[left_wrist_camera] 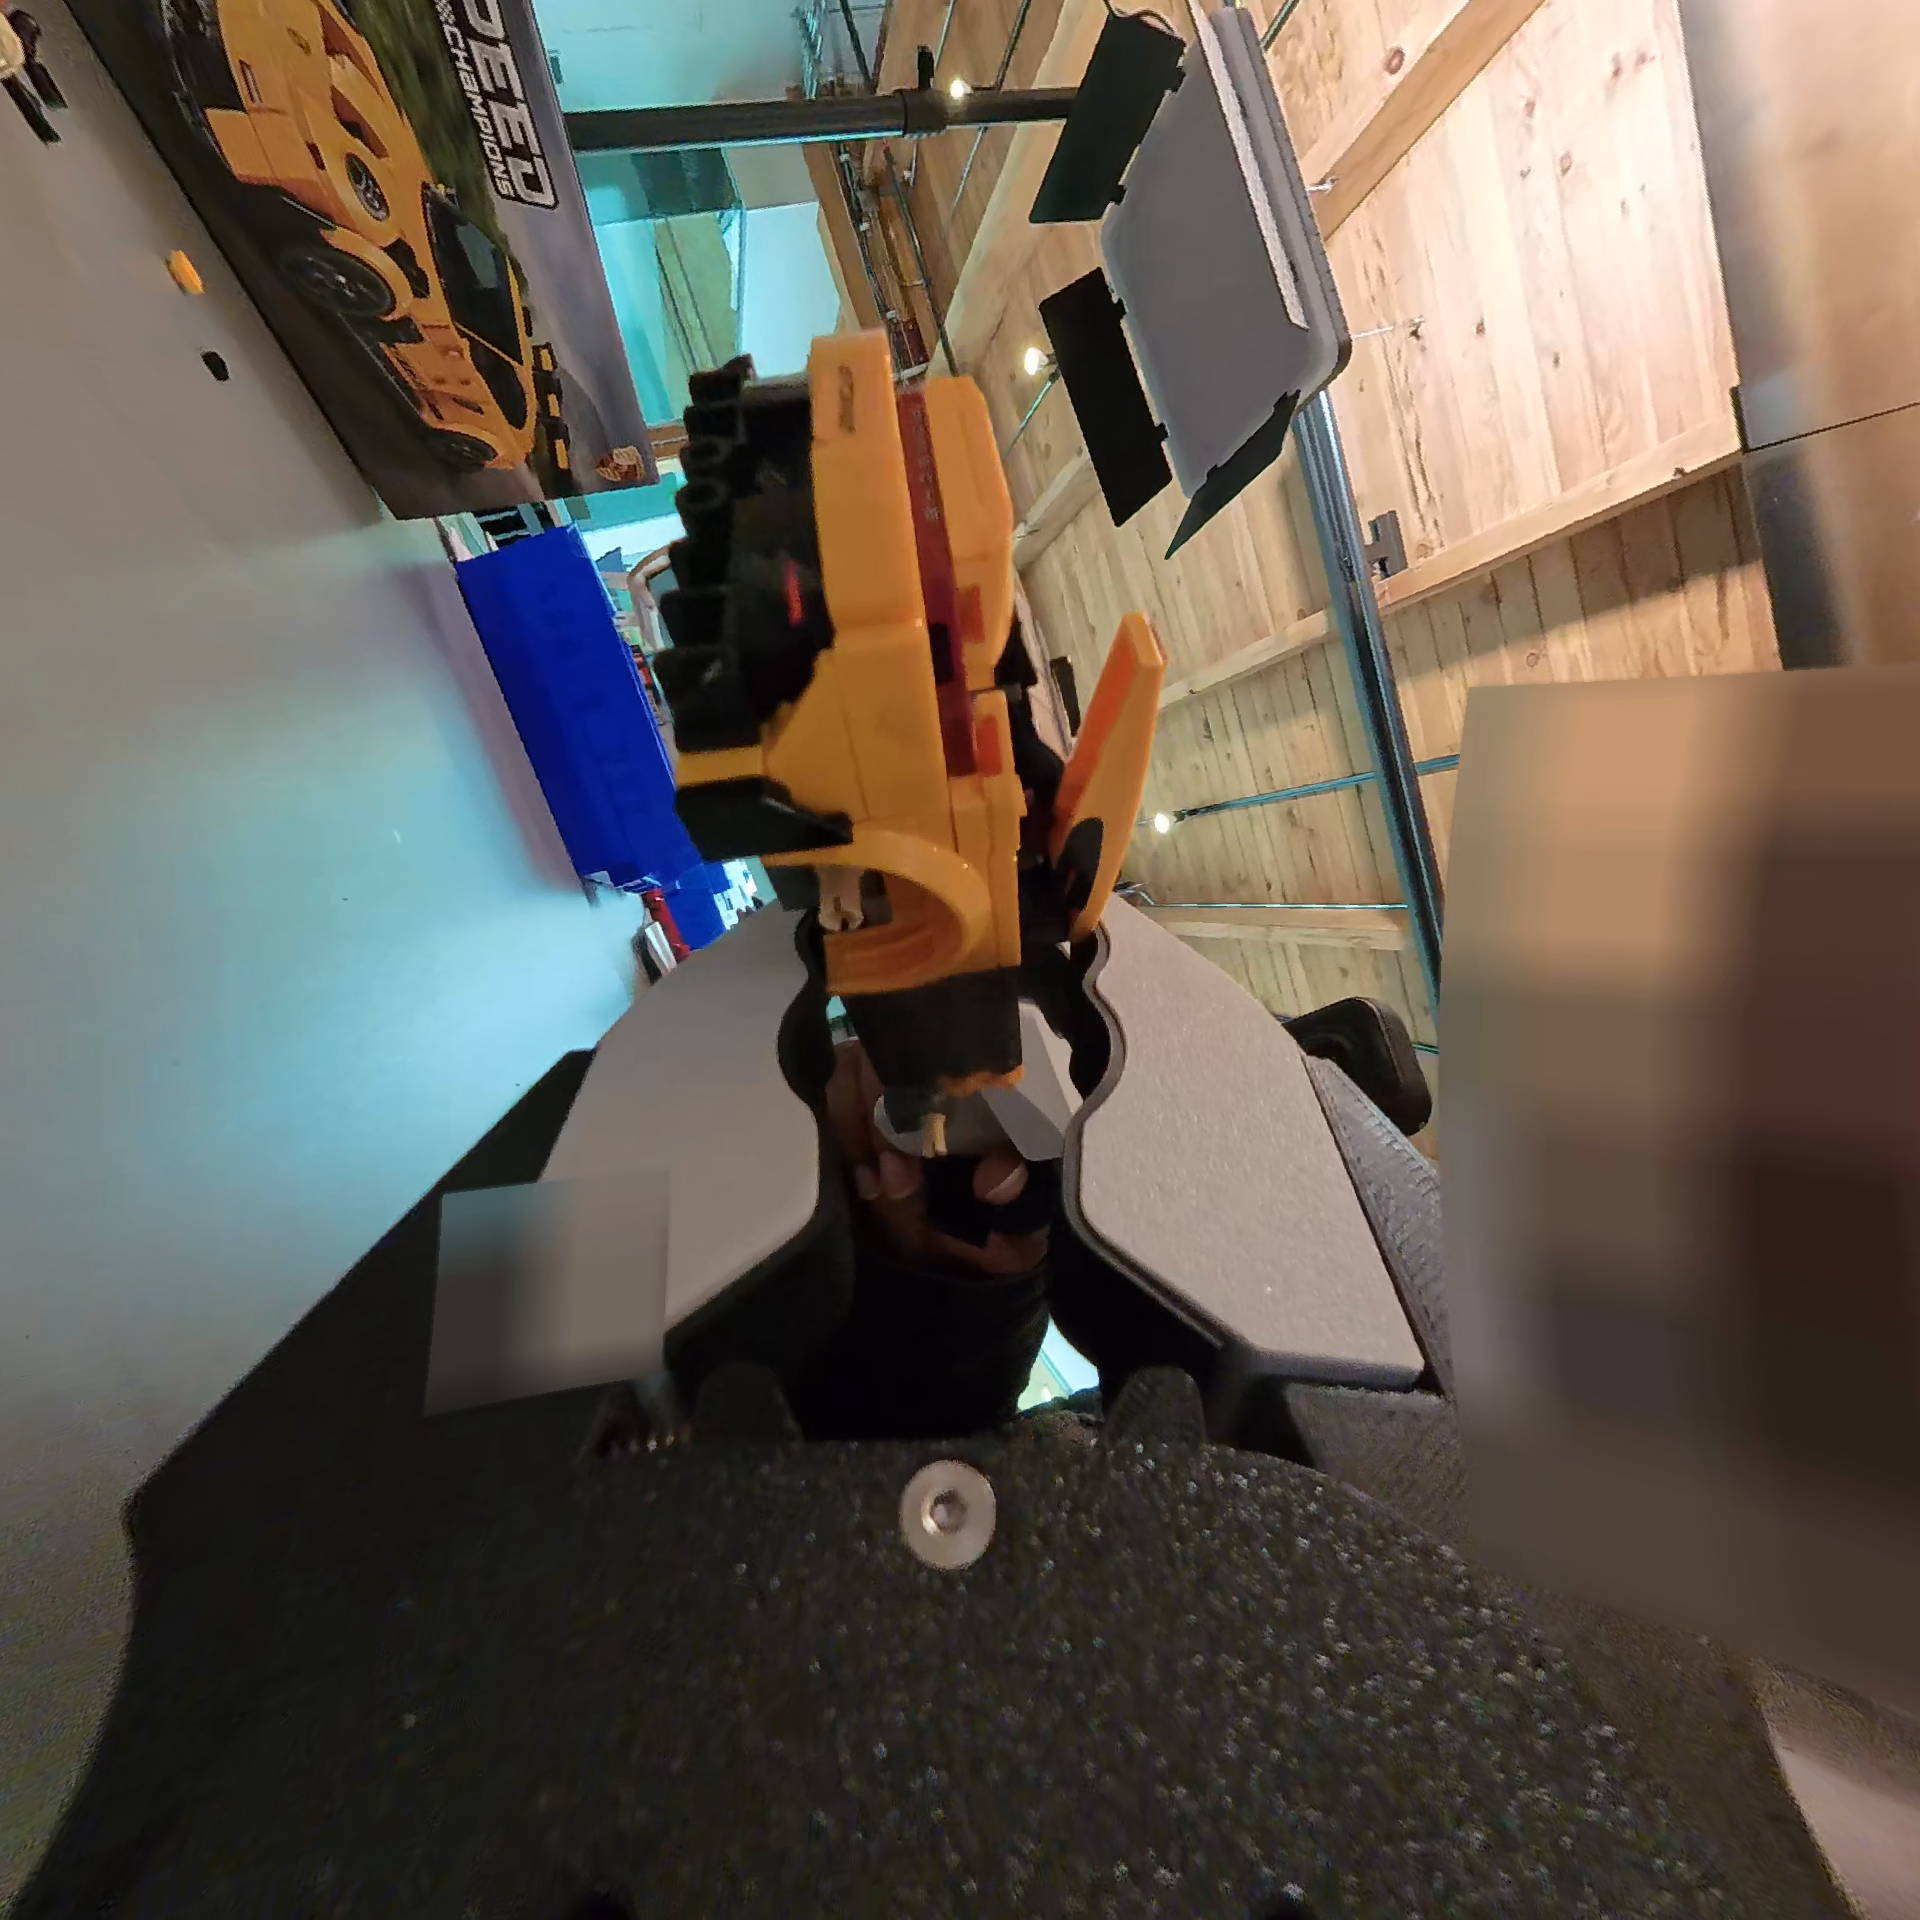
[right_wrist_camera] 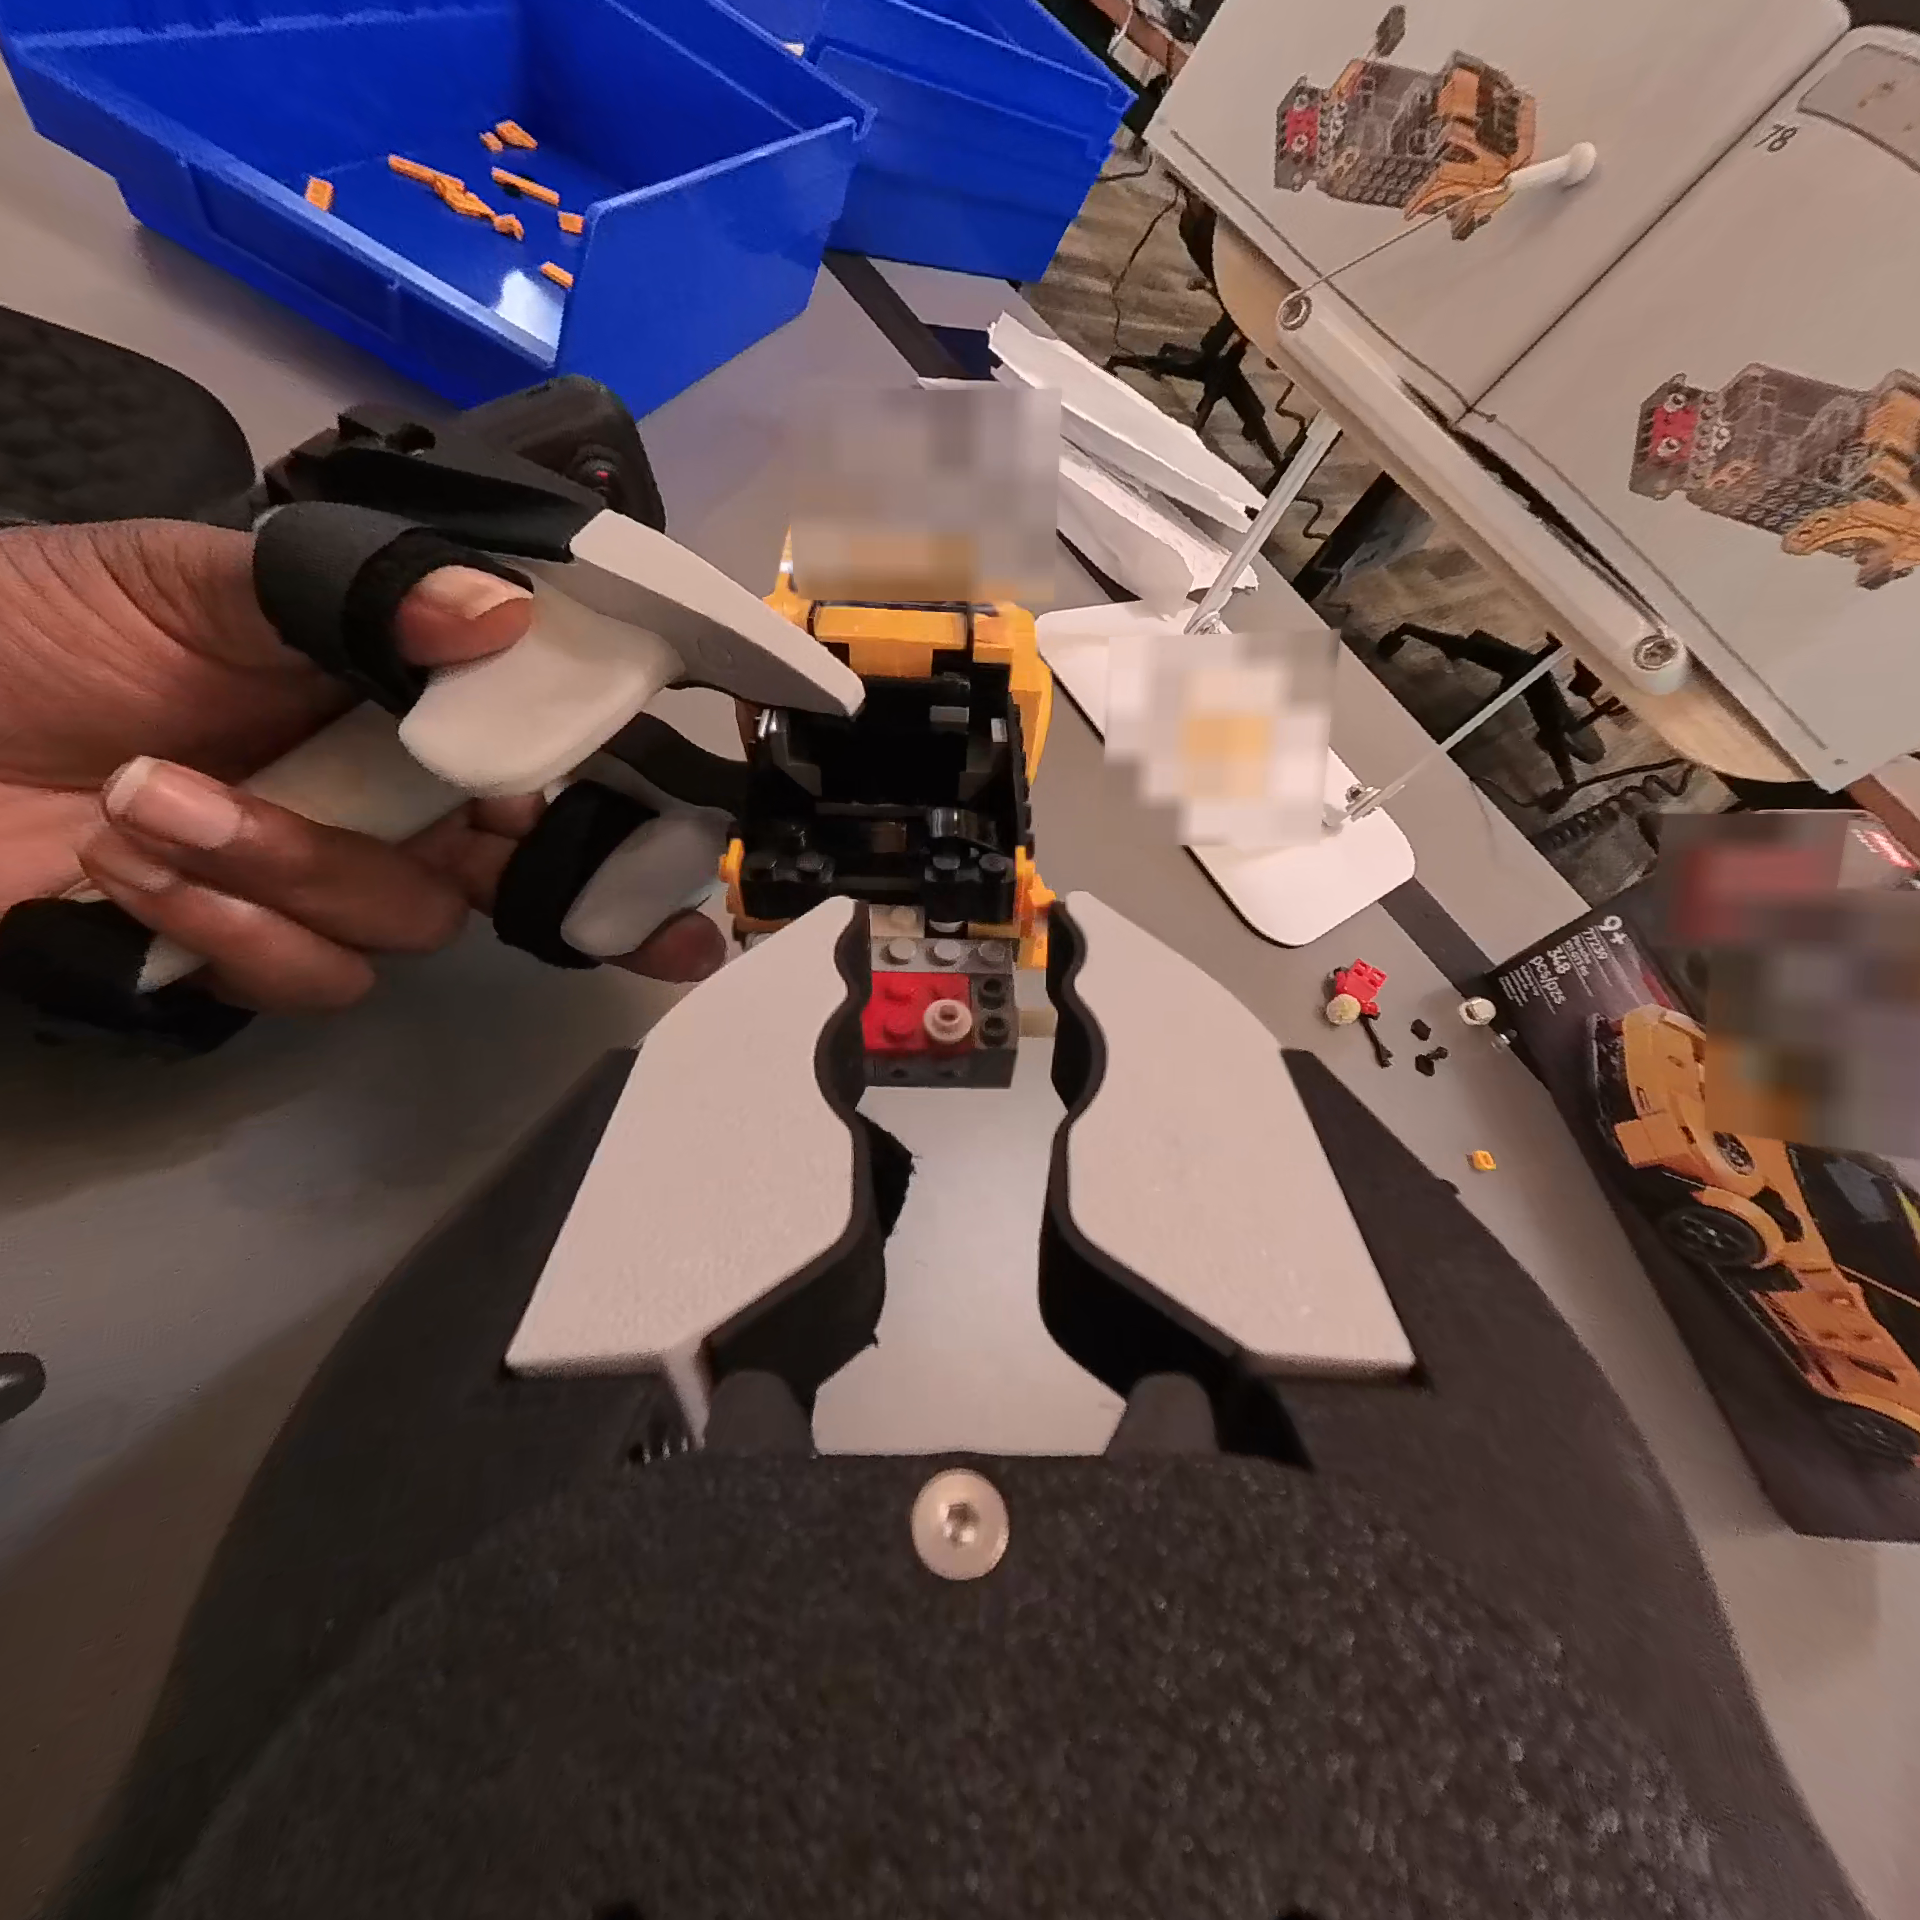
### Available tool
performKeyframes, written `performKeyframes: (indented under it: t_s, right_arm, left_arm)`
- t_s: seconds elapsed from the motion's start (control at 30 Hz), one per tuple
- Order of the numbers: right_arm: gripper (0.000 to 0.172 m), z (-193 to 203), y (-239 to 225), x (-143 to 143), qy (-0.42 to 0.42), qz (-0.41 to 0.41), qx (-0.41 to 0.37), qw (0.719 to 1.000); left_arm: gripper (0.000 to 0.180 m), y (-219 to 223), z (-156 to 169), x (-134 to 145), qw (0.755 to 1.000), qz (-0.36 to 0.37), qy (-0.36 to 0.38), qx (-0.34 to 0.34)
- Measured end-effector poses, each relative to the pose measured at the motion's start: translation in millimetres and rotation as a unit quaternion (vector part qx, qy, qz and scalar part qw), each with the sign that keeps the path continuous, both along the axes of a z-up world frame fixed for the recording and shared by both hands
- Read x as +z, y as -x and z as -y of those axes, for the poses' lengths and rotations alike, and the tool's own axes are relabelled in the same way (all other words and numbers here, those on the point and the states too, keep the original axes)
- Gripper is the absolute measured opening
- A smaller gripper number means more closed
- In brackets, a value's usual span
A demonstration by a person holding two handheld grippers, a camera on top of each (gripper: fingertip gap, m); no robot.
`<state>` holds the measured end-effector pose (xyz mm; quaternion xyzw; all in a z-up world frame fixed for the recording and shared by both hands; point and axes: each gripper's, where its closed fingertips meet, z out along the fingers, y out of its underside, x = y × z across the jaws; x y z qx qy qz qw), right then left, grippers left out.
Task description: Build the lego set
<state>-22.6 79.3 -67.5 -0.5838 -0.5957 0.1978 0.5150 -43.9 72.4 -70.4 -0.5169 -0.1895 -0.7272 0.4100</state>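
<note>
A grey table (right_wrist_camera: 312, 1195) carries blue bins (right_wrist_camera: 436, 208) at 11 o'clock, a white stand base (right_wrist_camera: 1340, 883) at 2, and a printed box (right_wrist_camera: 1766, 1247) with loose bricks (right_wrist_camera: 1361, 987) at 3.

Left gripper (left_wrist_camera: 940, 966): fingers closed on the orange-and-black brick model (left_wrist_camera: 883, 675), held aloft. Right gripper (right_wrist_camera: 951, 956): jaws part-open around the model's grey and red end; contact unclear. Person's hand (right_wrist_camera: 208, 758) grips the left tool
</note>
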Motion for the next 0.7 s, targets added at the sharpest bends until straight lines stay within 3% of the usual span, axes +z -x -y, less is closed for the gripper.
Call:
performKeyframes:
  t_s: [0.17, 0.37, 0.53, 0.7]
  right_arm:
    - [0.033, -1, -2, -5, 0.009, -0.006, 0.007, 1.0]
    - [0.035, 1, -9, -1, 0.074, -0.036, 0.046, 0.995]
    - [0.036, -4, -1, 21, 0.124, -0.064, 0.064, 0.988]
    - [0.055, -2, 25, 8, 0.188, -0.049, 0.067, 0.979]
  left_arm:
    - [0.044, -2, 0, -3, 0.999, -0.037, 0.002, 0.004]
    - [0.044, -5, 0, -13, 0.988, -0.152, -0.002, 0.022]
    - [0.043, -10, 2, -23, 0.965, -0.26, -0.013, 0.036]
    - [0.043, -16, 4, -32, 0.93, -0.364, -0.026, 0.049]
